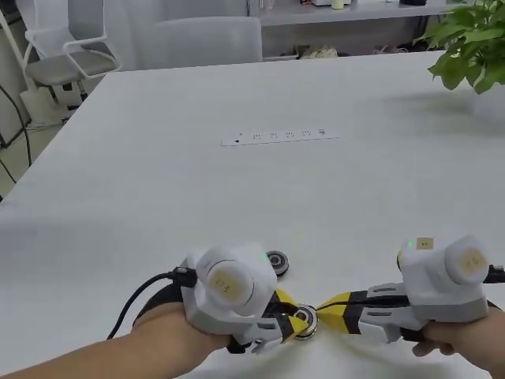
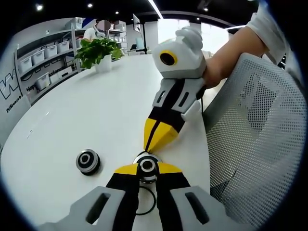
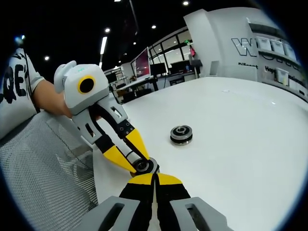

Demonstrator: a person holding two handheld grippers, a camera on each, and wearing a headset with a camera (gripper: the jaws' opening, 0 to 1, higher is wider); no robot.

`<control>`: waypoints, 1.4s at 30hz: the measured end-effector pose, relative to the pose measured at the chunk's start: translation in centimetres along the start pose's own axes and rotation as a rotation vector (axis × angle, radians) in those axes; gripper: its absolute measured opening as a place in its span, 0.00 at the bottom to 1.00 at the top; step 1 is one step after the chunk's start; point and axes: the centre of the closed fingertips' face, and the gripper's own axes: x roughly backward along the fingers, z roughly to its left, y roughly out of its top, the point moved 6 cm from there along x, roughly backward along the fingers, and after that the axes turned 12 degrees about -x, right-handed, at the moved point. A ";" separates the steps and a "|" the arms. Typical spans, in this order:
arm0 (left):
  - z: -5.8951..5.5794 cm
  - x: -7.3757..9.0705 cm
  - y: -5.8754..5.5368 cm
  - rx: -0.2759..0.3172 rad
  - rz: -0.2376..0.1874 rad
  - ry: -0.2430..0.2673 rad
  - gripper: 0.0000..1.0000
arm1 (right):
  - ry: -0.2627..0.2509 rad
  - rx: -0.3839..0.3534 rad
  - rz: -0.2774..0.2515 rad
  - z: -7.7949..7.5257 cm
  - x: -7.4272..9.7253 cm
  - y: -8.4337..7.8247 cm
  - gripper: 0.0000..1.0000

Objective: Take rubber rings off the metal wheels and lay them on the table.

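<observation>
A small metal wheel (image 1: 306,319) with a black rubber ring sits between the yellow tips of my left gripper (image 1: 296,324), which is shut on it at the near table edge. In the left gripper view that wheel (image 2: 147,165) is between the jaws. My right gripper (image 1: 319,308) meets it from the right, its tips pressed together on the wheel's rim (image 3: 143,165), seemingly pinching the ring. A second wheel (image 1: 276,262) with its ring on lies flat just behind. A thin black ring (image 2: 153,199) lies on the table under the left jaws.
A white power strip (image 1: 280,136) is set in the middle of the white table (image 1: 158,181). A potted plant (image 1: 469,47) stands at the far right corner. White chairs (image 1: 67,55) stand beyond the far edge, and a mesh chair back (image 2: 255,144) is close behind the grippers.
</observation>
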 end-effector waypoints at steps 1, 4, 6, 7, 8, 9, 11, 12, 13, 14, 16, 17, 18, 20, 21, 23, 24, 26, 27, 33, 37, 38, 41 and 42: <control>0.0 0.0 0.0 0.001 0.000 0.000 0.07 | 0.001 -0.002 0.000 0.0 0.0 0.0 0.00; 0.0 0.0 0.0 0.001 0.001 0.001 0.07 | 0.003 -0.002 -0.001 0.1 0.0 0.1 0.00; 0.0 0.0 0.0 0.001 0.001 0.001 0.07 | 0.005 -0.004 -0.002 0.2 0.0 0.1 0.00; 0.0 0.0 0.0 0.001 0.002 0.001 0.07 | 0.008 -0.005 -0.004 0.2 0.0 0.1 0.00; 0.0 0.0 0.0 0.001 0.002 0.002 0.07 | 0.007 -0.002 -0.003 0.2 0.0 0.1 0.00; 0.0 0.0 0.0 0.002 0.002 0.002 0.07 | 0.007 -0.002 -0.002 0.2 0.0 0.1 0.00; 0.0 0.0 0.0 0.002 0.001 0.002 0.07 | 0.007 -0.004 -0.003 0.3 0.0 0.1 0.00; 0.0 0.0 0.0 0.002 0.001 0.002 0.07 | 0.008 -0.005 -0.004 0.3 0.0 0.1 0.00; 0.0 0.0 0.0 0.002 0.001 0.002 0.07 | 0.008 -0.006 -0.005 0.3 0.0 0.1 0.00; 0.0 0.0 0.0 0.002 0.001 0.002 0.07 | 0.009 -0.008 -0.005 0.3 0.0 0.1 0.00; 0.0 0.0 0.0 0.002 0.000 0.001 0.07 | 0.009 -0.008 -0.005 0.3 0.0 0.1 0.00; 0.0 0.0 0.0 0.002 0.000 0.000 0.07 | 0.010 -0.008 -0.005 0.3 0.0 0.1 0.00; 0.0 0.0 0.0 0.001 0.000 0.000 0.07 | 0.010 -0.009 -0.005 0.3 0.0 0.1 0.00; 0.0 0.0 0.0 0.001 0.000 0.000 0.07 | 0.011 -0.012 -0.005 0.3 0.0 0.1 0.00; 0.0 0.0 0.0 0.000 0.000 0.000 0.07 | 0.012 -0.014 -0.005 0.3 0.0 0.1 0.00; 0.0 0.0 0.0 0.000 -0.001 -0.001 0.07 | 0.013 -0.016 -0.006 0.3 0.0 0.1 0.00; 0.0 0.0 0.0 0.000 -0.001 -0.001 0.07 | 0.014 -0.017 -0.006 0.3 0.0 0.1 0.00; 0.0 0.0 0.0 0.000 -0.001 -0.002 0.07 | 0.015 -0.020 -0.007 0.4 0.0 0.1 0.00; 0.0 0.0 0.0 0.000 -0.001 -0.002 0.07 | 0.015 -0.021 -0.007 0.4 0.1 0.1 0.00; 0.0 0.0 0.0 0.000 -0.002 -0.003 0.07 | 0.019 -0.022 -0.008 0.4 0.1 0.2 0.00; 0.0 0.0 0.0 0.000 -0.002 -0.003 0.07 | 0.022 -0.021 -0.009 0.6 0.1 0.2 0.00; 0.0 0.0 0.0 0.000 -0.002 -0.003 0.07 | 0.023 -0.020 -0.010 0.6 0.1 0.2 0.00; 0.0 0.0 0.0 0.000 -0.002 -0.003 0.07 | 0.025 -0.022 -0.011 0.6 0.1 0.2 0.00; 0.0 0.0 0.0 0.001 -0.003 -0.003 0.07 | 0.026 -0.022 -0.012 0.6 0.1 0.2 0.00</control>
